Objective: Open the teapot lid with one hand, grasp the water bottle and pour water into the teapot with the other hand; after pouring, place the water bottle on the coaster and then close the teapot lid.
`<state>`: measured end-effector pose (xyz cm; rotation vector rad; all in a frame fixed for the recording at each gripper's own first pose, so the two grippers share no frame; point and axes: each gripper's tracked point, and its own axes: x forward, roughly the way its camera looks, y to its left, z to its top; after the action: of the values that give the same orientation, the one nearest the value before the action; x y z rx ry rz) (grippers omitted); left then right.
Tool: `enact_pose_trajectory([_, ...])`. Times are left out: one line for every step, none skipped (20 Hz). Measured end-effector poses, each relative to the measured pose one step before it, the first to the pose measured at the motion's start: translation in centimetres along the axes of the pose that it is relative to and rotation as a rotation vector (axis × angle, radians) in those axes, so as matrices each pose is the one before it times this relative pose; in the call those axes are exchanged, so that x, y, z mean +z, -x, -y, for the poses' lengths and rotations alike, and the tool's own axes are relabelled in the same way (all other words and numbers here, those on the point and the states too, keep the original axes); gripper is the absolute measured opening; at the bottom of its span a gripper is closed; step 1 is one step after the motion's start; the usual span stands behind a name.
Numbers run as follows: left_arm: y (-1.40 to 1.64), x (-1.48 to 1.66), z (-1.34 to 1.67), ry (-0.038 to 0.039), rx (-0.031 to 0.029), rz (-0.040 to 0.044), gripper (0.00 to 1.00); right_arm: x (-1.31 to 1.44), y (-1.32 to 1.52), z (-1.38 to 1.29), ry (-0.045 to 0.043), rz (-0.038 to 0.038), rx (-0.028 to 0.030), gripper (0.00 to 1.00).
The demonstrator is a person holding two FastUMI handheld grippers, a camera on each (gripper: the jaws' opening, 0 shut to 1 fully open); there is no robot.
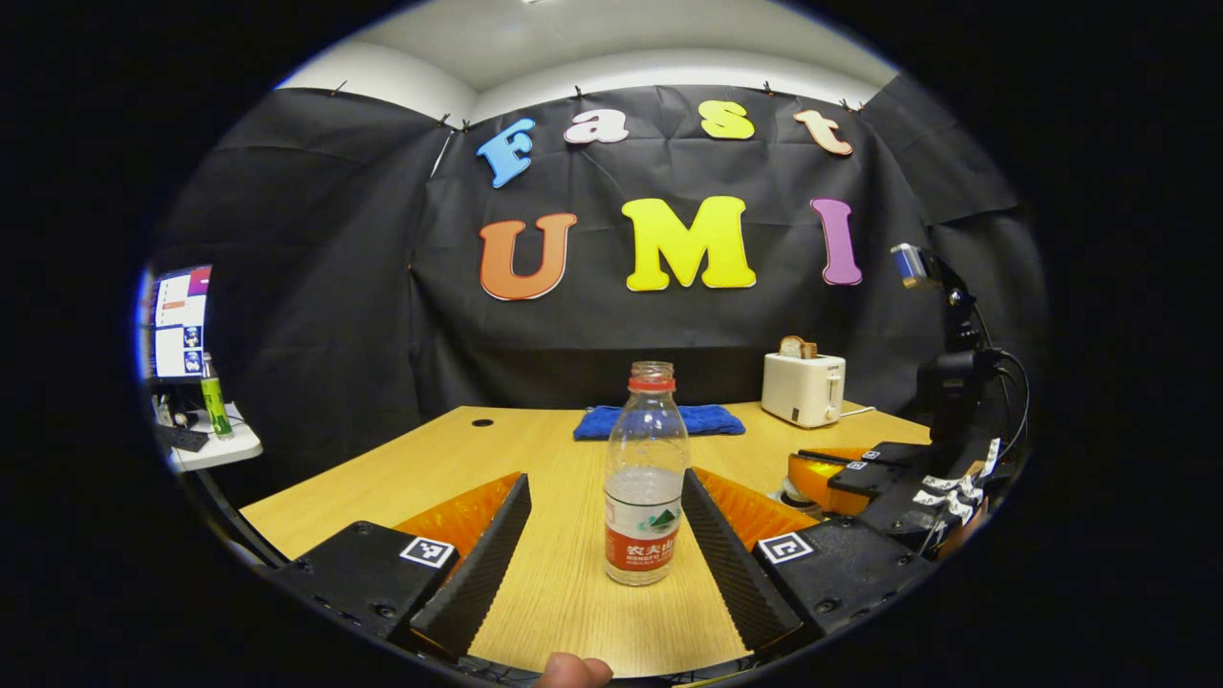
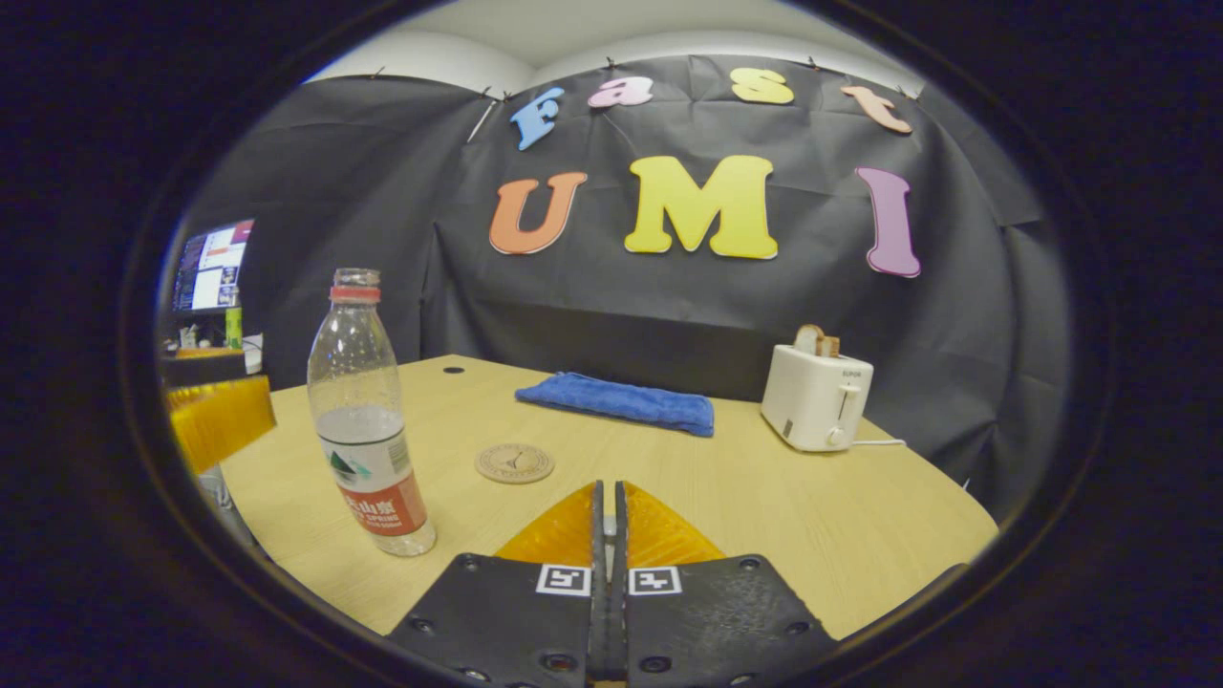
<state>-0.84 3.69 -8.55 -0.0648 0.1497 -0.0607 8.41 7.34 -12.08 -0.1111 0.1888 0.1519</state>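
Left gripper [image 1: 597, 535], fingers spread, flanks an upright, uncapped clear plastic water bottle [image 1: 646, 478]; right gripper [image 2: 608, 535], fingers pressed together, faces a round wooden coaster [image 2: 514, 463].

We are in a small booth made for recording, not a real home. Black cloth [image 2: 669, 315] is pinned up as walls around one wooden table [image 2: 764, 506], and a screen [image 1: 179, 323] glows on a side desk [image 1: 215, 447]. On the table we see home things set out like props: a toaster [image 2: 815, 398] with bread in it, a blue towel [image 2: 621, 399] and a round coaster [image 2: 514, 462].
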Motion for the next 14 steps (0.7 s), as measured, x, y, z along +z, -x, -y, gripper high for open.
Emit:
enact_pose_trajectory([-0.342, -0.834, 0.397, 0.01697, -0.01047, -0.02285, 0.99, 0.283, 0.315, 0.369, -0.00447, 0.00694, -0.00243, 0.0])
enact_pose_trajectory([-0.401, -0.762, 0.047, 0.0171, -0.00931, -0.02202, 0.99, 0.287, 0.389, 0.369, -0.00614, 0.00574, -0.00386, 0.0])
enact_pose_trajectory([-0.363, -0.69, 0.245, 0.01797, -0.00824, -0.02231, 0.99, 0.166, 0.351, 0.359, -0.00449, 0.00078, -0.00295, 0.0])
enact_pose_trajectory([-0.495, -0.644, 0.207, 0.01583, -0.00809, -0.01746, 0.99, -0.113, 0.319, 0.295, -0.00406, -0.00244, -0.00209, 0.0])
enact_pose_trajectory([-0.303, -0.461, -0.012, 0.00334, -0.0003, -0.00993, 1.0, 0.002, 0.449, 0.348, -0.00382, 0.00008, -0.00303, 0.0])
enact_pose_trajectory([-0.434, -0.453, -0.129, -0.00448, 0.00418, -0.011, 1.0, -0.071, 0.472, 0.498, -0.00106, -0.00016, -0.00728, 0.0])
enact_pose_trajectory([-0.516, -0.446, 0.003, -0.00909, 0.0026, -0.01456, 1.0, -0.04, 0.406, 0.38, -0.00318, 0.00054, -0.00596, 0.0])
enact_pose_trajectory([-0.663, -0.412, 0.078, -0.01286, 0.00359, -0.00958, 1.0, 0.036, 0.423, 0.375, -0.00386, 0.00073, -0.0049, 0.0])
enact_pose_trajectory([-0.413, -0.118, -0.053, -0.01615, 0.00249, 0.00392, 1.0, 0.126, 0.385, 0.33, -0.00514, -0.0006, -0.00373, 0.0])
enact_pose_trajectory([-0.351, -0.146, -0.031, -0.0135, -0.00261, -0.00245, 1.0, 0.008, 0.313, 0.302, -0.00535, -0.00003, -0.00273, 0.0])
enact_pose_trajectory([-0.447, -0.283, -0.05, -0.01278, -0.00134, -0.00826, 0.99, 0.139, 0.219, 0.275, -0.00204, 0.00287, -0.00387, 0.0])
enact_pose_trajectory([-0.365, -0.335, -0.062, -0.00851, 0.00161, -0.01141, 1.0, 0.051, 0.185, 0.312, -0.00075, 0.00289, -0.00517, 0.0])
enact_pose_trajectory([-0.295, -0.078, -0.031, -0.00444, -0.00113, -0.00745, 1.0, -0.07, 0.195, 0.132, 0.0006, 0.00099, -0.00227, 0.0])
enact_pose_trajectory([-0.163, -0.068, 0.182, -0.00229, -0.00738, -0.00514, 1.0, -0.094, 0.099, 0.232, -0.00095, -0.00241, -0.00167, 0.0])
